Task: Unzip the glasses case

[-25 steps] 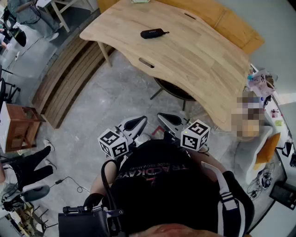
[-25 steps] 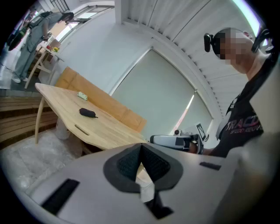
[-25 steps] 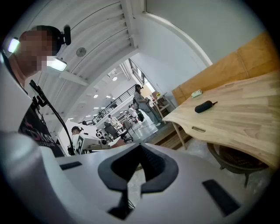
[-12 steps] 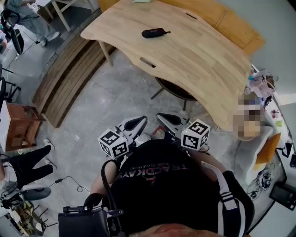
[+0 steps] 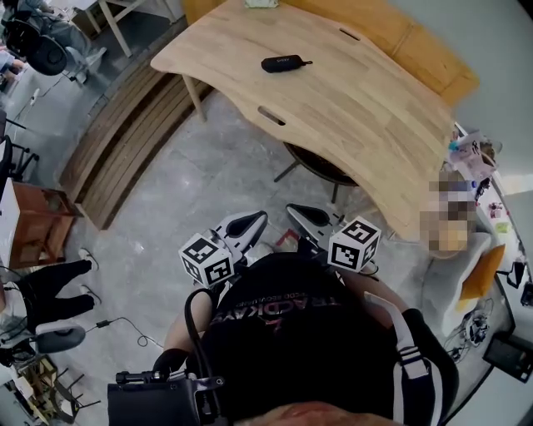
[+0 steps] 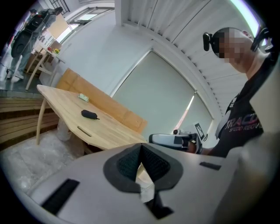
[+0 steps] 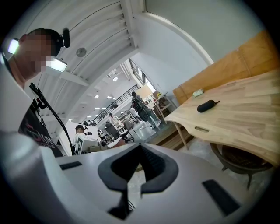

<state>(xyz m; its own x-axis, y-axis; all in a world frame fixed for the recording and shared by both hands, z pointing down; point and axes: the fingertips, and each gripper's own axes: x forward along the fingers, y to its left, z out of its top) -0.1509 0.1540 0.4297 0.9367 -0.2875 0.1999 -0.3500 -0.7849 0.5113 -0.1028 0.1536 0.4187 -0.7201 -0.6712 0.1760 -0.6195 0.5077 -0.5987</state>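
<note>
The black zipped glasses case (image 5: pixel 283 63) lies on the light wooden table (image 5: pixel 366 108), toward its far end, with its pull cord pointing right. It shows small in the left gripper view (image 6: pixel 89 114) and in the right gripper view (image 7: pixel 205 106). My left gripper (image 5: pixel 252 220) and right gripper (image 5: pixel 298 213) are held close to my body, over the floor and well short of the table. Both point roughly level toward the table. The left gripper's (image 6: pixel 141 148) pads meet with nothing between them, and so do those of the right gripper (image 7: pixel 140 149).
A round dark stool (image 5: pixel 316 165) stands under the table's near edge. Wooden slats (image 5: pixel 117 141) lie on the floor at the left. A small pale object (image 5: pixel 260 2) sits at the table's far end. Cluttered shelves (image 5: pixel 479 250) are at the right. People stand far back (image 7: pixel 142 107).
The head view has drifted slightly, so the table and case sit a little lower and further right in the picture. Both grippers stay in place, shut.
</note>
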